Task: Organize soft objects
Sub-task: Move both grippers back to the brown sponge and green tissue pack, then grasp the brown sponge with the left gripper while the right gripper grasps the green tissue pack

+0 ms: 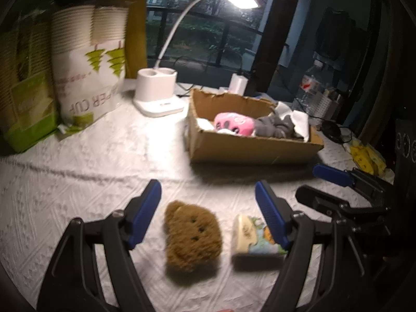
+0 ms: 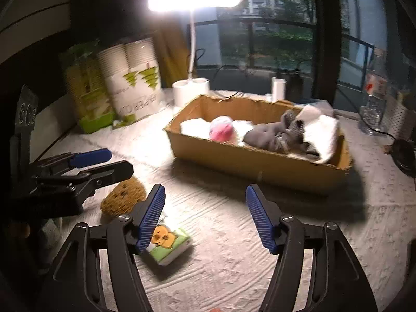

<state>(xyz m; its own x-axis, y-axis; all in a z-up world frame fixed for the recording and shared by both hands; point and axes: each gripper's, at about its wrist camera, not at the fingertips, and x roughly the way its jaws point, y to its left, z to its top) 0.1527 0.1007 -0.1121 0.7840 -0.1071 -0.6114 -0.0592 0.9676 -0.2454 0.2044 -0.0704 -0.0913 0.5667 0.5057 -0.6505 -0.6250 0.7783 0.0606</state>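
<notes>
A brown fuzzy bear-face toy (image 1: 192, 235) lies on the white cloth between the open fingers of my left gripper (image 1: 208, 195); it also shows in the right wrist view (image 2: 123, 195). A small printed tissue pack (image 1: 253, 236) lies right of it, by my left gripper's right finger, and under my right gripper's left finger (image 2: 169, 243). A cardboard box (image 1: 249, 148) holds a pink toy (image 1: 234, 123), a grey cloth (image 1: 277, 127) and white cloths. My right gripper (image 2: 205, 202) is open and empty above the cloth in front of the box (image 2: 249, 161).
A lit desk lamp (image 1: 156, 96) stands behind the box. Packs of paper cups (image 1: 85, 67) stand at the back left. A yellow packet (image 1: 368, 157) and cables lie at the right edge. The white tablecloth (image 1: 104, 161) covers the table.
</notes>
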